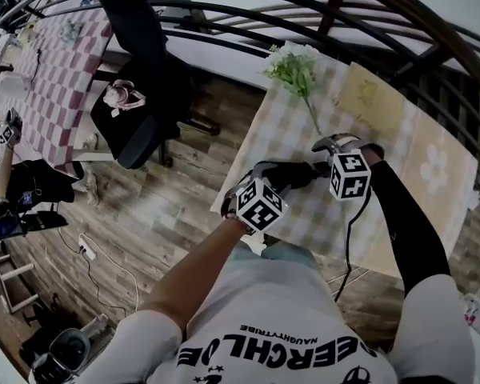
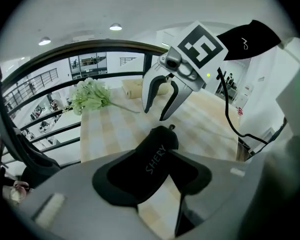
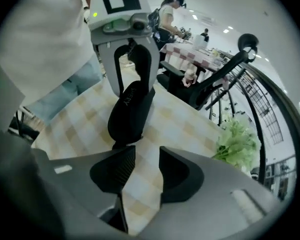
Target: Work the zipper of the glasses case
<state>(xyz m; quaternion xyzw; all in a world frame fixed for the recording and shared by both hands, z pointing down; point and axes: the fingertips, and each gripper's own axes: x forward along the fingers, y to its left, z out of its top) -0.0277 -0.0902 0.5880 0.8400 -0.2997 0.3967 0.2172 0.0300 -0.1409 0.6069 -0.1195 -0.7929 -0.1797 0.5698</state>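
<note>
A black glasses case (image 2: 155, 154) with pale lettering is clamped between the jaws of my left gripper (image 2: 152, 173); its zipper pull (image 2: 173, 128) sticks out at the far end. In the head view the case (image 1: 292, 172) hangs low over the checked table, with my left gripper (image 1: 278, 181) shut on it. My right gripper (image 2: 154, 115) points steeply down just beyond the pull, jaws apart, touching nothing. Its own view shows the jaws of my right gripper (image 3: 142, 159) open over bare cloth, the case (image 3: 130, 111) a little ahead in my left gripper (image 3: 135, 86).
The checked tablecloth (image 1: 284, 122) ends at an edge close to the left of the case. A bunch of green artificial flowers (image 1: 294, 66) lies at the far side, a beige flowered mat (image 1: 400, 126) to the right. A black chair (image 1: 136, 110) and a curved railing (image 1: 248, 22) stand beyond.
</note>
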